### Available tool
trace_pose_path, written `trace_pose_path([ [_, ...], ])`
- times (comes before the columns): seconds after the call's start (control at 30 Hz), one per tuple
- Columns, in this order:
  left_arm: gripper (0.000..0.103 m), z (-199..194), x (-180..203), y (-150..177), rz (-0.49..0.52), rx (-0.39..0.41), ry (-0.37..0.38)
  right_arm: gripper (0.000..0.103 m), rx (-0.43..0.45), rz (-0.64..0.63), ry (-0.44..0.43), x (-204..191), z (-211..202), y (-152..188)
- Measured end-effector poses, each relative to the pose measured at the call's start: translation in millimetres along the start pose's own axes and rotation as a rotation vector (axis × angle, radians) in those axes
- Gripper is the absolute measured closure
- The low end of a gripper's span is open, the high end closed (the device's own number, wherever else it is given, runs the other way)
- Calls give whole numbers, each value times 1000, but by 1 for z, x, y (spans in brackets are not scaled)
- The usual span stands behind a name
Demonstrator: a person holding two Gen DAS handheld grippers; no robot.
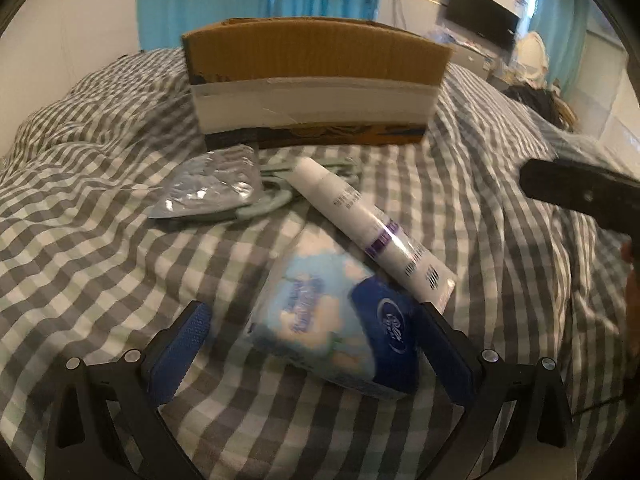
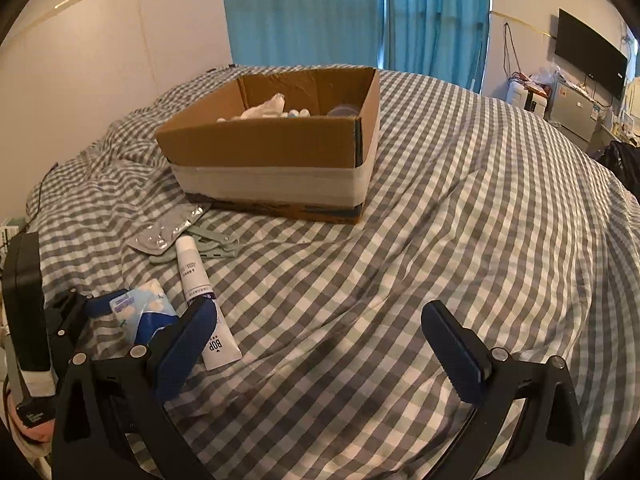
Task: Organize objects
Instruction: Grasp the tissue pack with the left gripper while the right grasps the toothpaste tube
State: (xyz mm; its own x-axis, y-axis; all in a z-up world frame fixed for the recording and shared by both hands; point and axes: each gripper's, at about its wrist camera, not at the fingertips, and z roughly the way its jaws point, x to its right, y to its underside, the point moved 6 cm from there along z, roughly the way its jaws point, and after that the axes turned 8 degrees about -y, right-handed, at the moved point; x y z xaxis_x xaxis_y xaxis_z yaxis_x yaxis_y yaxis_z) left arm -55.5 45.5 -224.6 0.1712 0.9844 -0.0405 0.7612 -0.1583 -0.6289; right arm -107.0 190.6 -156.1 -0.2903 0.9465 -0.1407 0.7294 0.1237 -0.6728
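Observation:
A blue and white tissue pack (image 1: 332, 320) lies on the checked bed, between the open fingers of my left gripper (image 1: 316, 344); it also shows in the right wrist view (image 2: 146, 312). A white tube (image 1: 368, 232) leans across the pack's far side and shows in the right wrist view (image 2: 200, 292). A silver blister pack (image 1: 212, 188) lies on a pale green hanger (image 1: 264, 200) near the cardboard box (image 1: 316, 84). The box (image 2: 276, 148) is open and holds several items. My right gripper (image 2: 320, 344) is open and empty over bare bedding.
The grey and white checked bedspread (image 2: 440, 240) covers the whole bed. Blue curtains (image 2: 352, 12) hang behind. A television (image 2: 592, 52) and cluttered furniture stand at the right. The right gripper's body (image 1: 580, 196) shows at the left wrist view's right edge.

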Motion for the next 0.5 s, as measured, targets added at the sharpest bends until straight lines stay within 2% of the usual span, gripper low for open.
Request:
trace_pose_path([
  [0.07,11,-3,7,3,43,5,24,0,-12,3,5,-2,4,3],
  [0.13,35,-7,13,4,82,10,47,0,-23,12,3,-3,8,5],
  [0.17,41,-10,17,4,94,11,75,0,-31,18,0,-5,10,6],
  [0.23,61,-16,18,4,92,16,113,0,-39,28,-2,-7,14,8],
  [0.33,71,-21,8,-1,45,4,146,0,-48,31,0,-13,19,11],
  [0.5,74,-28,-27,-18,-11,30,71,0,-71,17,-8,-29,32,11],
])
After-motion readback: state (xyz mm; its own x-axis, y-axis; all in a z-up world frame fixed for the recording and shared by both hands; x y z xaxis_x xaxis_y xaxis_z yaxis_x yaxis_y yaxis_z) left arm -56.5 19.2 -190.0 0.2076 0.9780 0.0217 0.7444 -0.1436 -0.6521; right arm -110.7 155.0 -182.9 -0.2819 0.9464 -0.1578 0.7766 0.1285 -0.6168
